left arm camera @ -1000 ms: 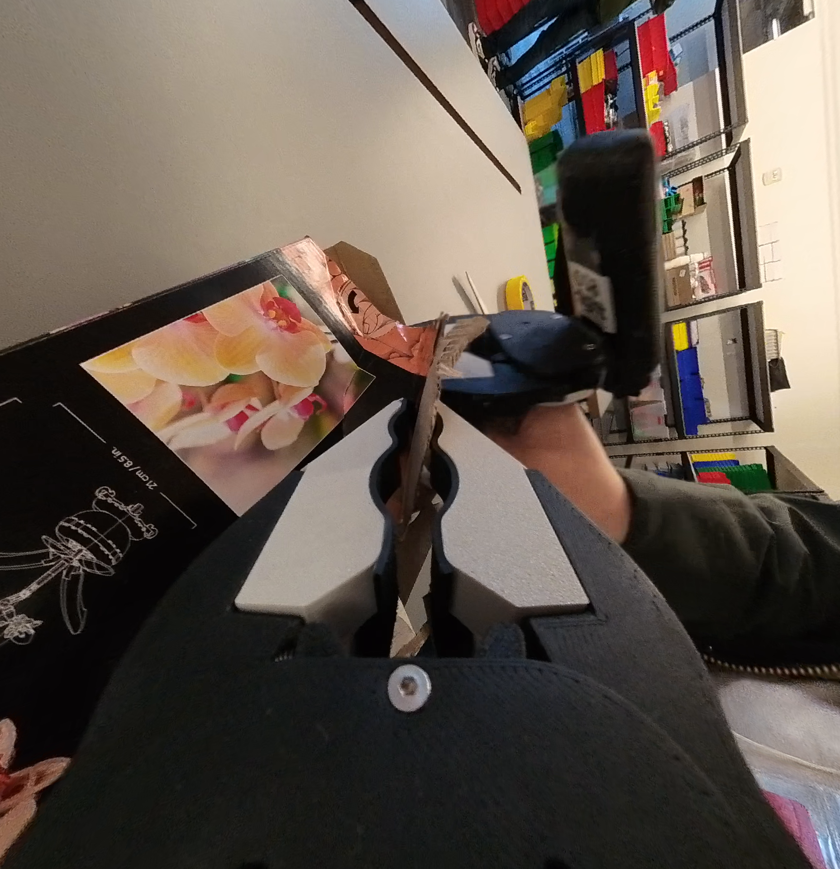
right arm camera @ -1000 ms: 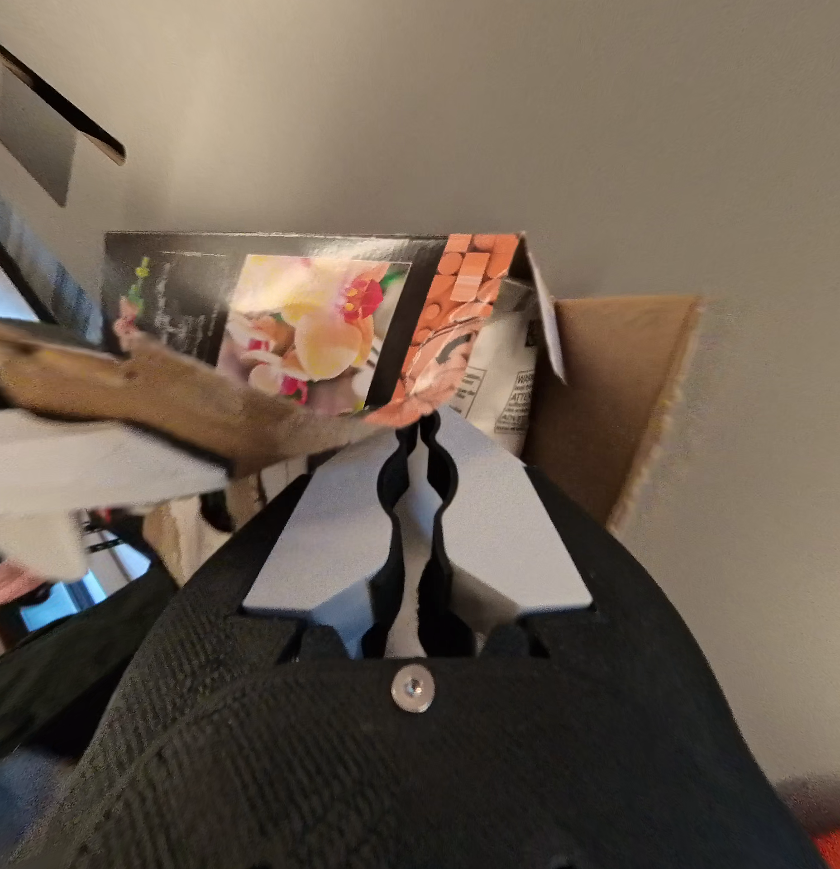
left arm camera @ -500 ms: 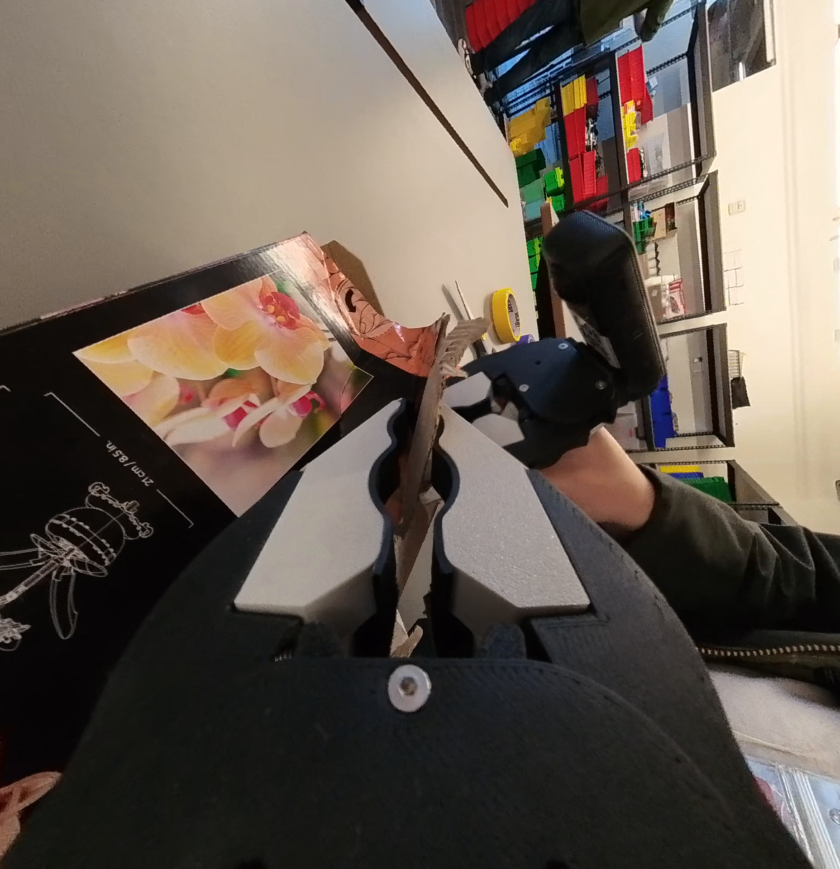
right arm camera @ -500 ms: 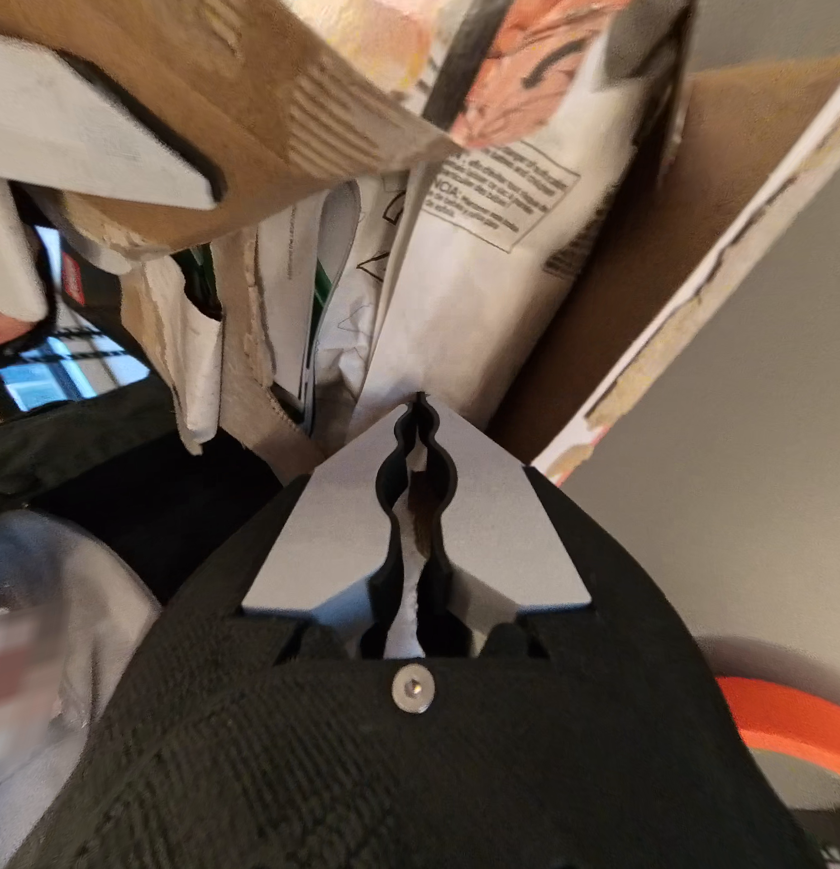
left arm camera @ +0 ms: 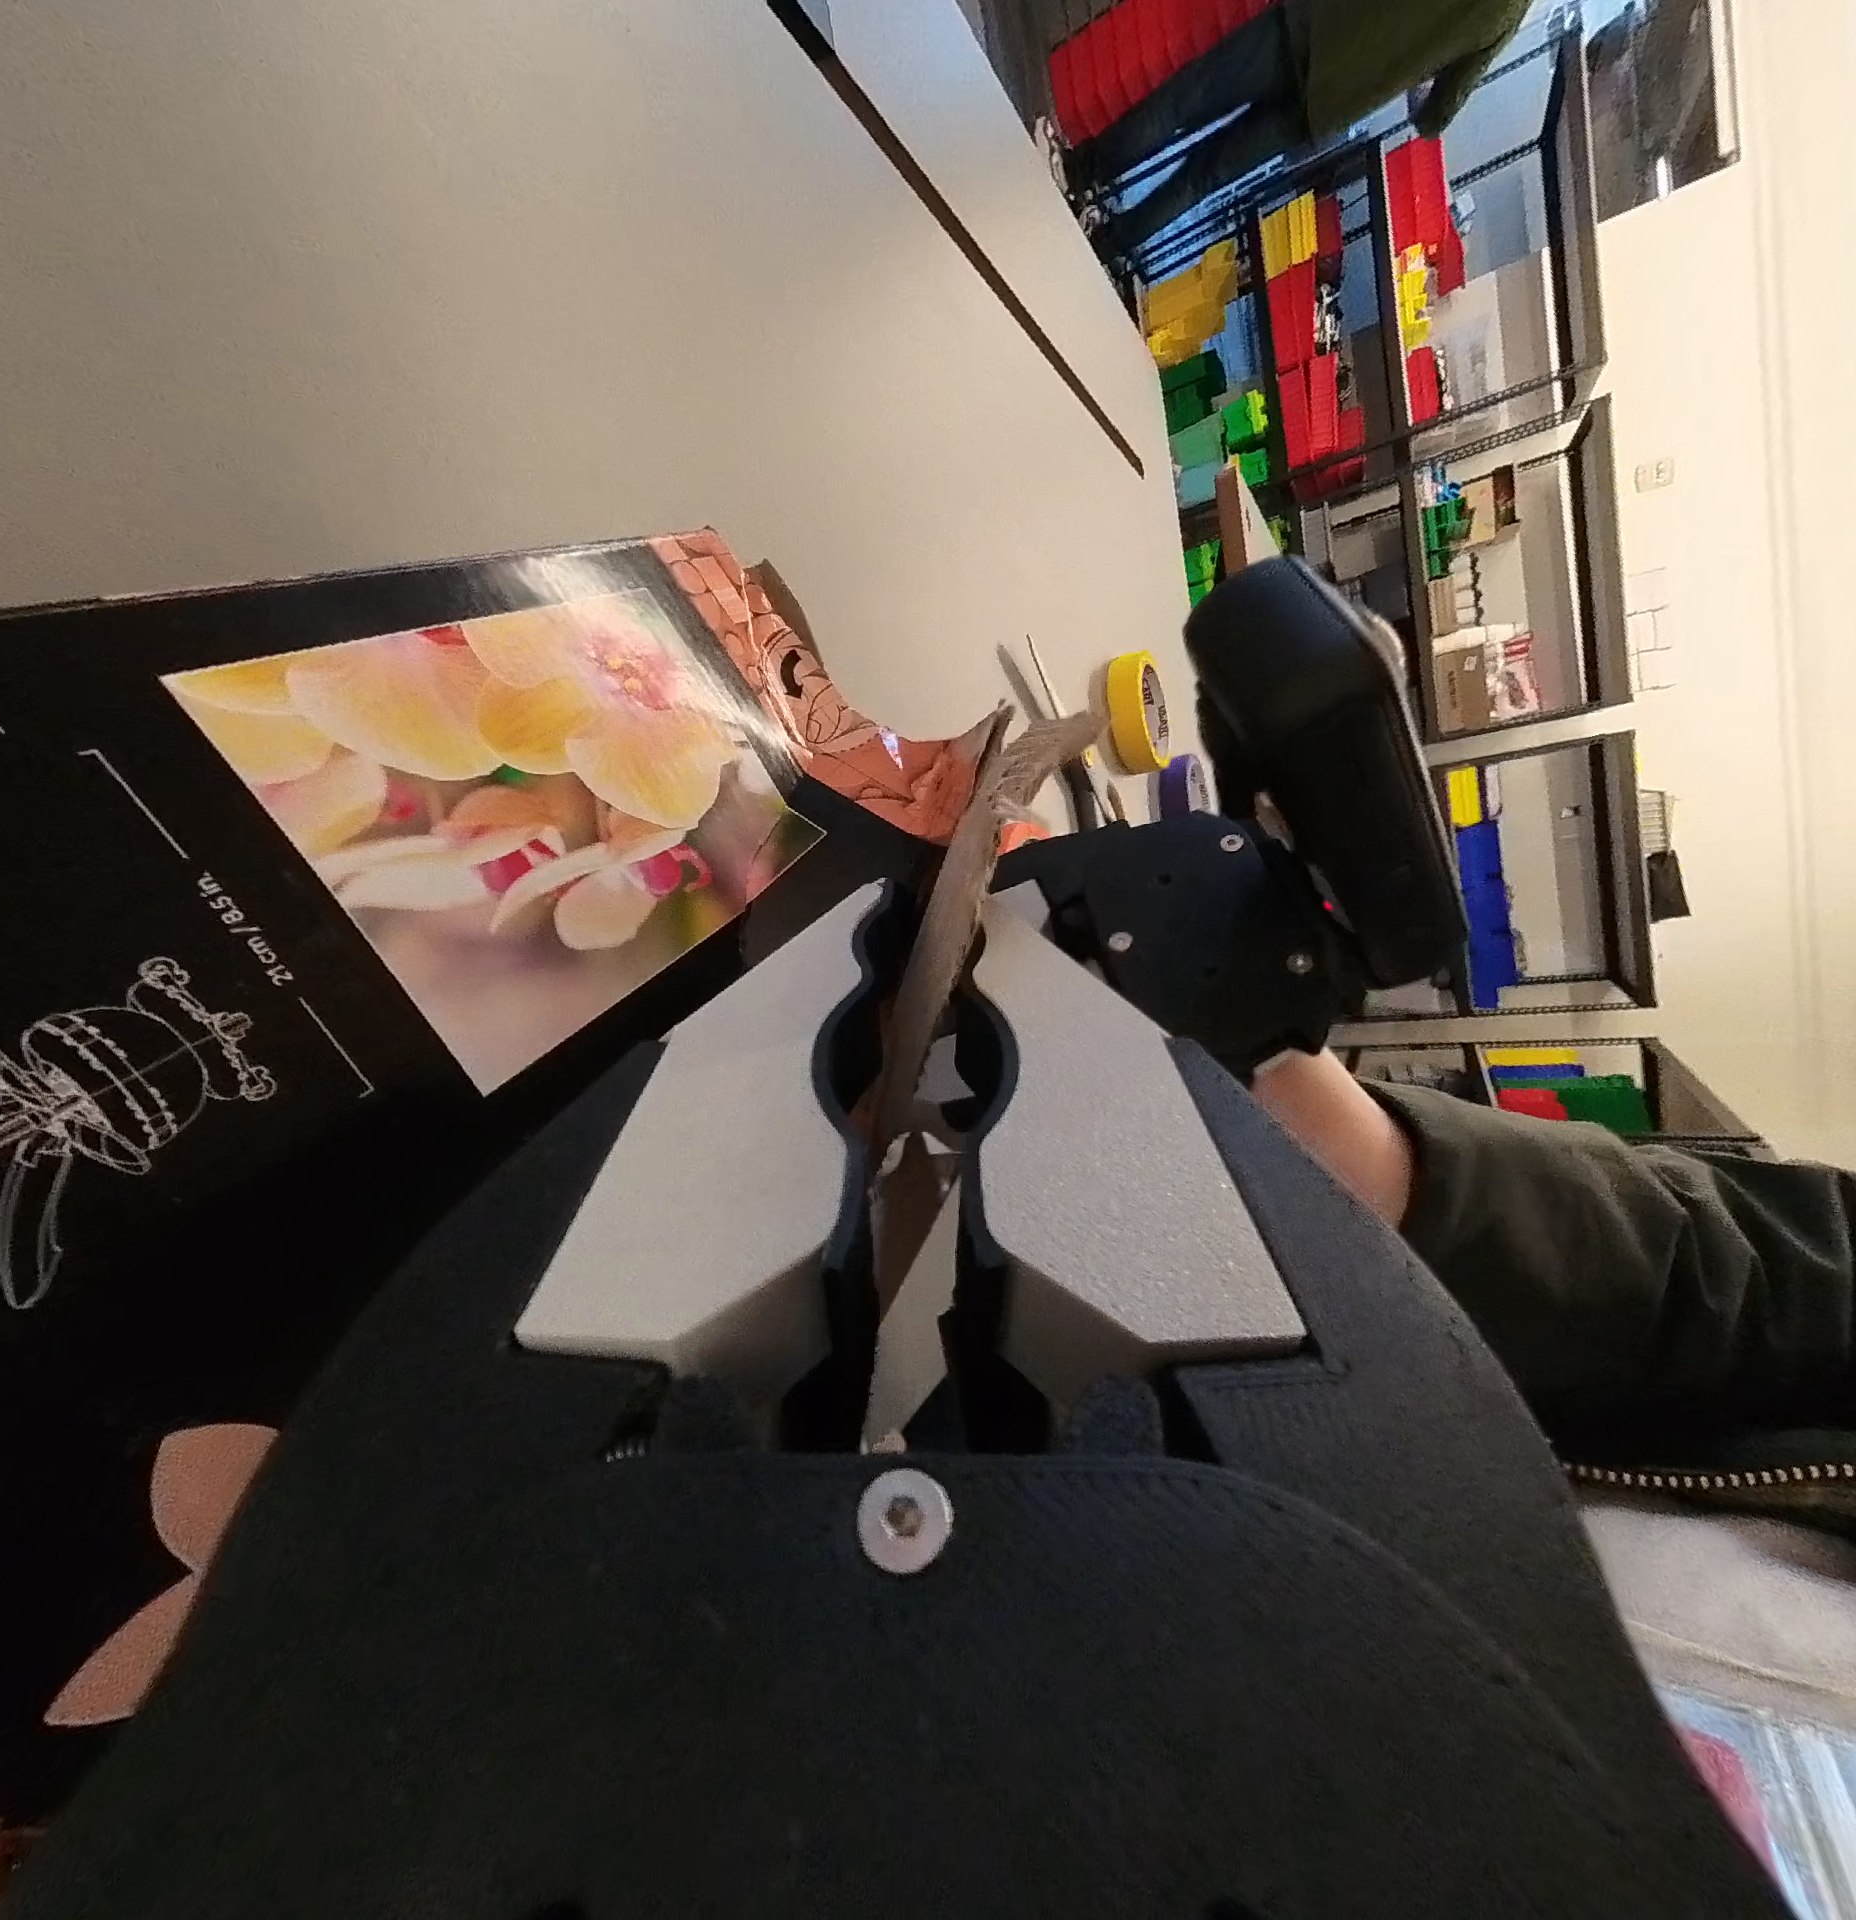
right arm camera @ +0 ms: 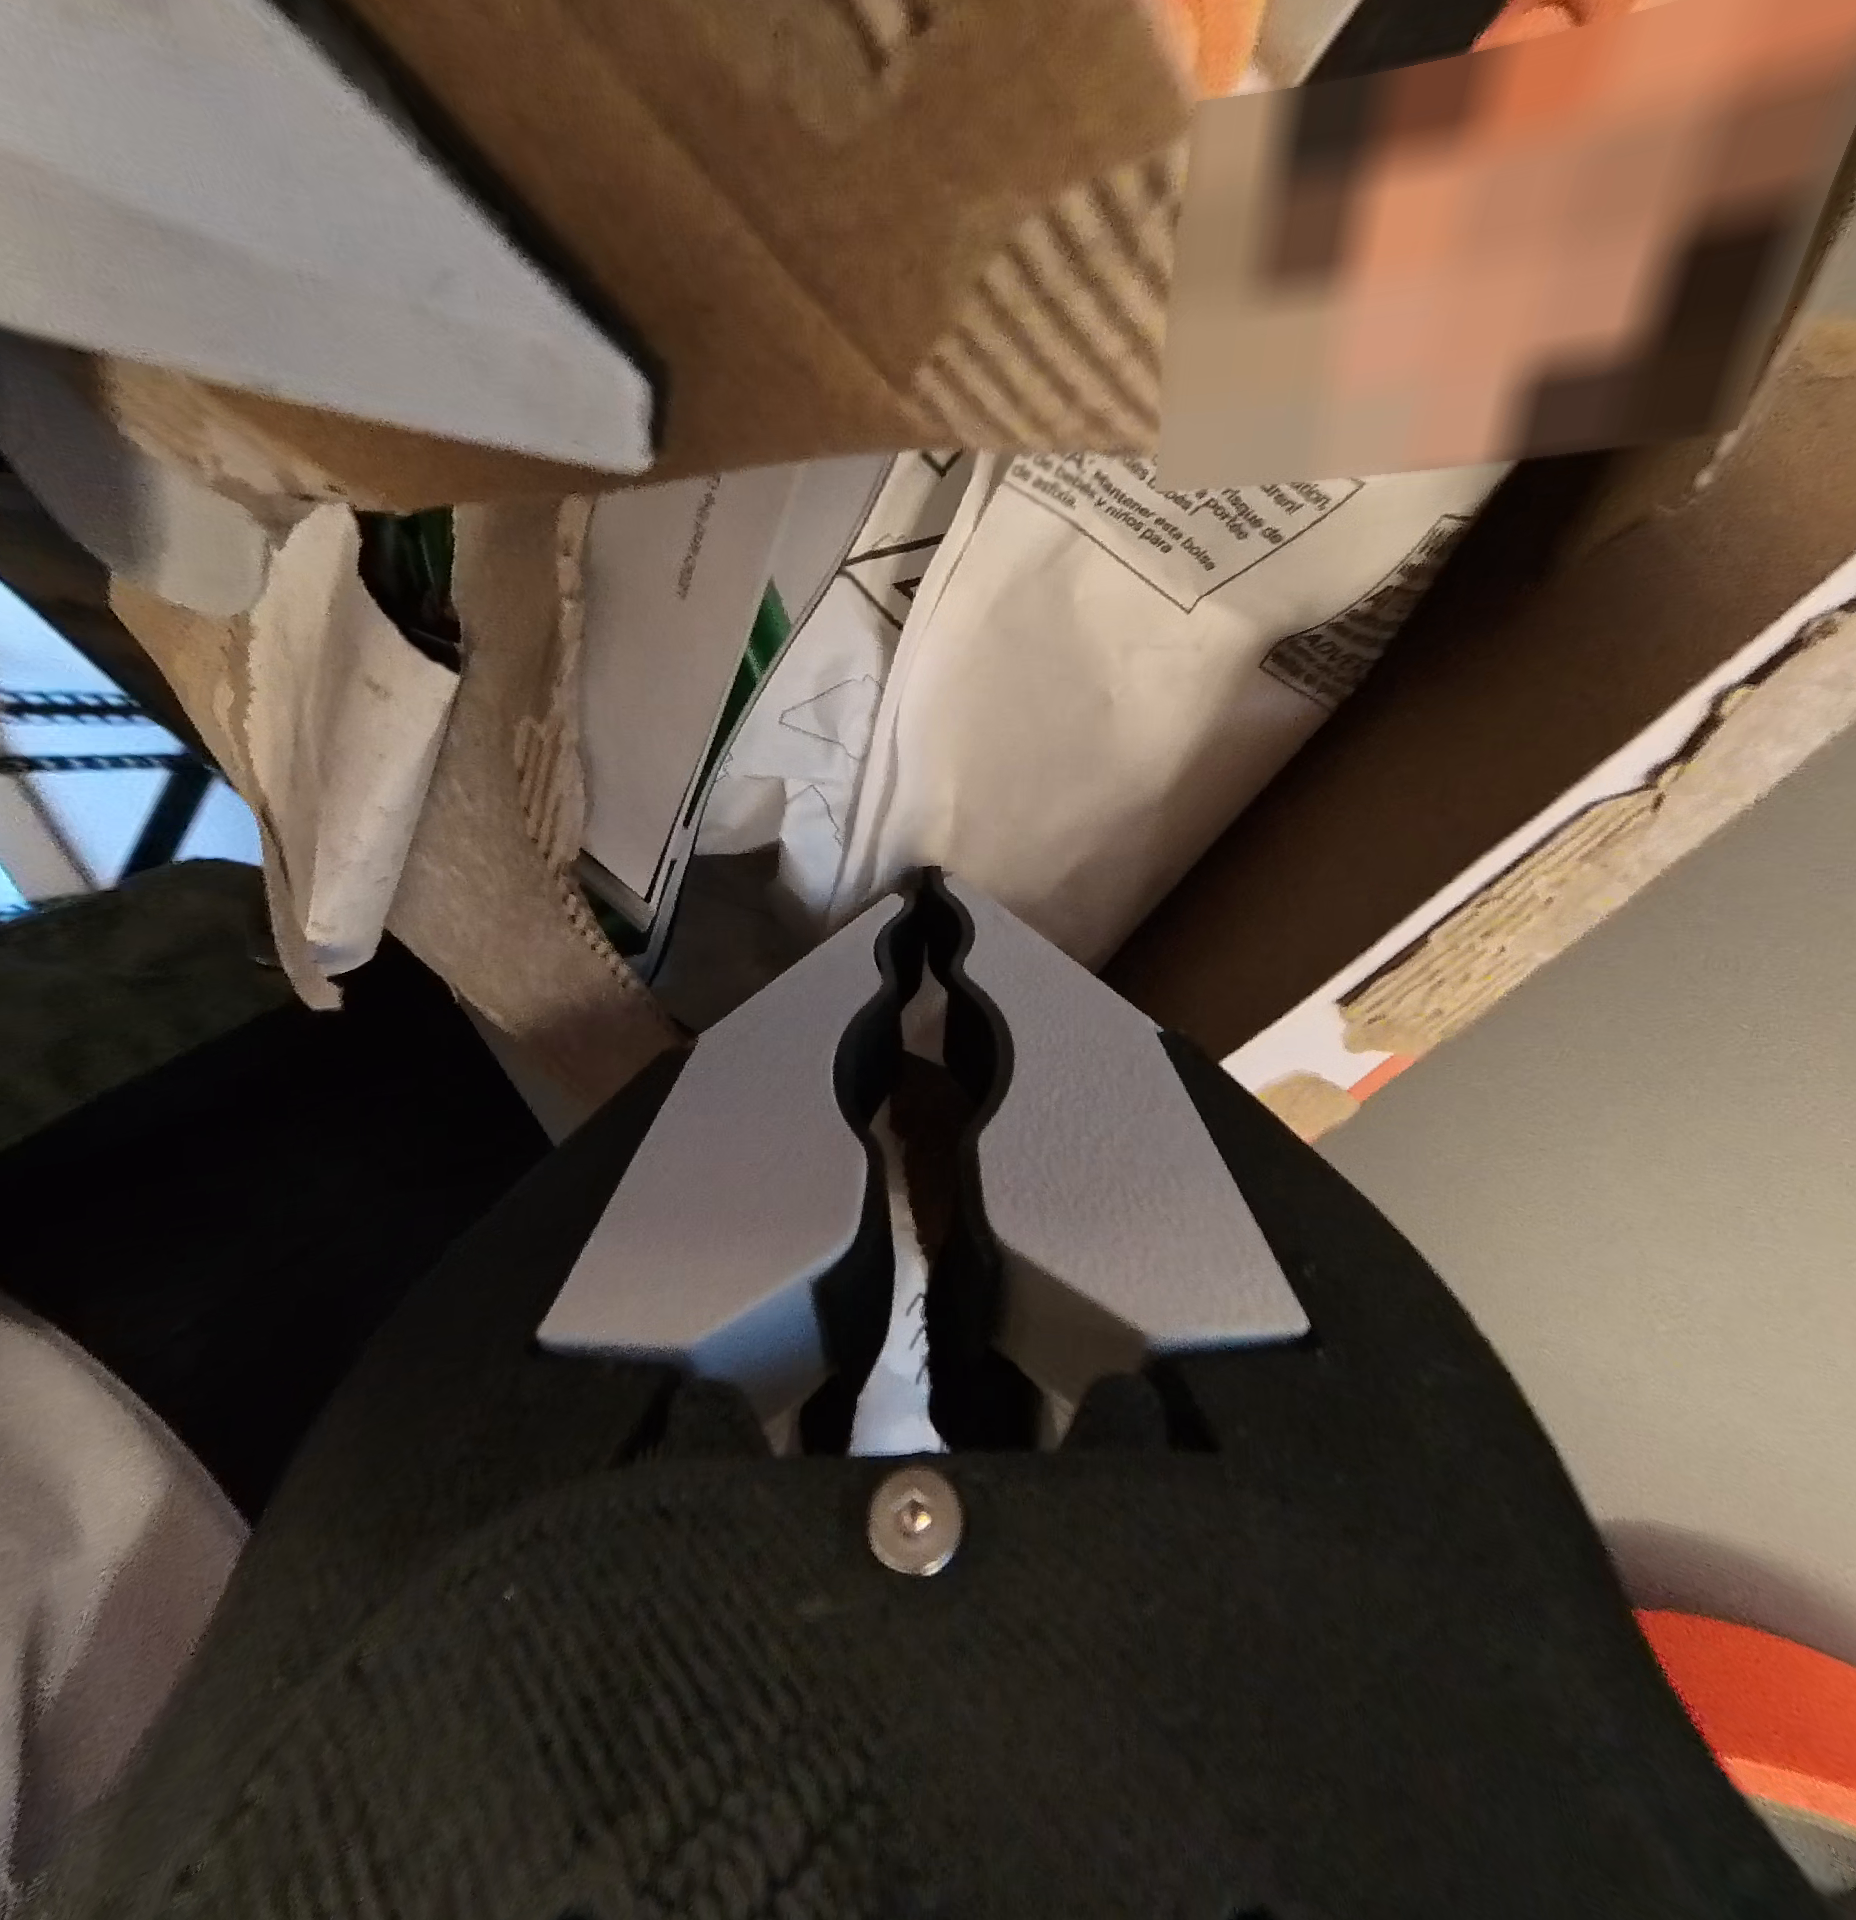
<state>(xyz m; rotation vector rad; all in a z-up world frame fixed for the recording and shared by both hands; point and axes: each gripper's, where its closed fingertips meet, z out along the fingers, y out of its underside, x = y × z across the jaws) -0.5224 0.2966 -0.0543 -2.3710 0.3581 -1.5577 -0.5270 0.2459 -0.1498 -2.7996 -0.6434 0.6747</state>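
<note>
Left wrist view: the left gripper (left arm camera: pixel 929 935) occupies the lower frame, grey fingers (left arm camera: pixel 716 1174) drawn close together
Left jaws: nearly closed, clamped on a torn brown cardboard flap (left arm camera: pixel 955 883) that passes edge-on between them
Box: a black carton (left arm camera: pixel 228 935) printed with pale yellow and pink flowers lies to the left of the fingers, tilted; the clamped flap belongs to its open end
Table: a pale surface (left arm camera: pixel 488 312) runs behind the carton, crossed by a dark seam
Right gripper, far view: its black body (left arm camera: pixel 1194 925) sits just beyond the flap, held by a hand in a dark sleeve (left arm camera: pixel 1630 1268)
Tape: a yellow roll (left arm camera: pixel 1137 712) and a purple roll (left arm camera: pixel 1184 784) stand on the table near that body
Background: metal shelving (left arm camera: pixel 1475 520) with red, yellow, green and blue bins
Right wrist view: the right gripper (right arm camera: pixel 929 904) points into the open end of the carton
Right jaws: almost fully closed, tips just short of touching; white paper shows in the gap behind the tips, but whether it is pinched cannot be told
Contents: a white paper bag (right arm camera: pixel 1059 727) with black print lies directly at the fingertips, torn cardboard (right arm camera: pixel 519 831) to its left
Upper frame: the other gripper's grey finger (right arm camera: pixel 280 291) lies flat against a corrugated flap (right arm camera: pixel 851 260)
Lower right: an orange object (right arm camera: pixel 1786 1704), partly cut off
</note>
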